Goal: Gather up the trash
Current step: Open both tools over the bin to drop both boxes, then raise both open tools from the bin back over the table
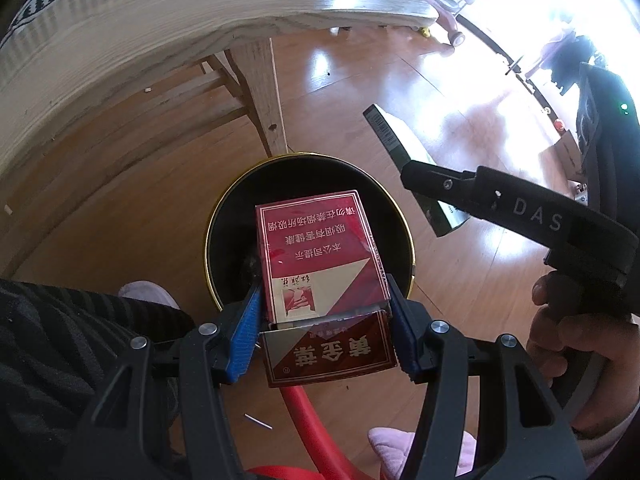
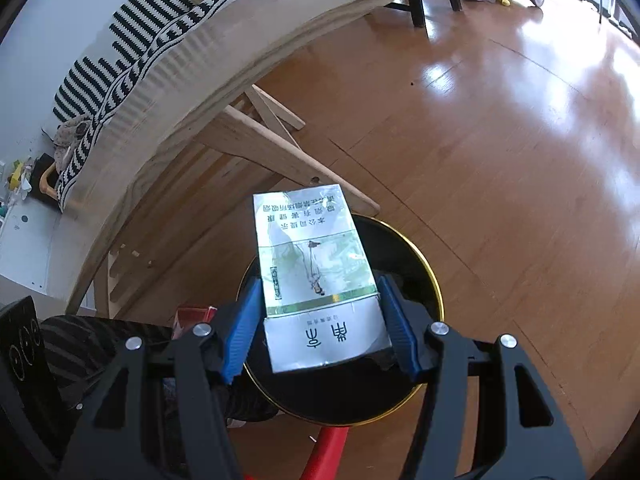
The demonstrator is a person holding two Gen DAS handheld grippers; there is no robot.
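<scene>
We find the left gripper (image 1: 324, 322) clamped on a red cigarette pack (image 1: 320, 256), its blue pads (image 1: 245, 334) pressed against both side walls just below the flip lid, which hangs ajar. The right gripper (image 2: 320, 326) is likewise clamped on a white-and-green cigarette pack (image 2: 312, 260), gripped at the lid seam. Neither pack rests on anything; both are carried in the air.

Directly beneath each pack we note one round black bin with a gold rim (image 1: 404, 216), standing on the wooden floor (image 2: 500, 140) just beside a leg of the pale wooden table (image 1: 120, 60). In the left wrist view the red pack sits squarely over the bin's mouth; in the right wrist view the white pack overlaps the mouth on its table side, its far end reaching past the rim.

Our judgement: the carry is complete and the drop is in hand. The next move calls for parting the pads of each gripper over the opening; the right one would do well to come slightly inward first, lest its pack strike the rim.

Count: two grippers, two cigarette packs, one bin, one table. A striped cloth (image 2: 132, 40) lies on the table, further off.
</scene>
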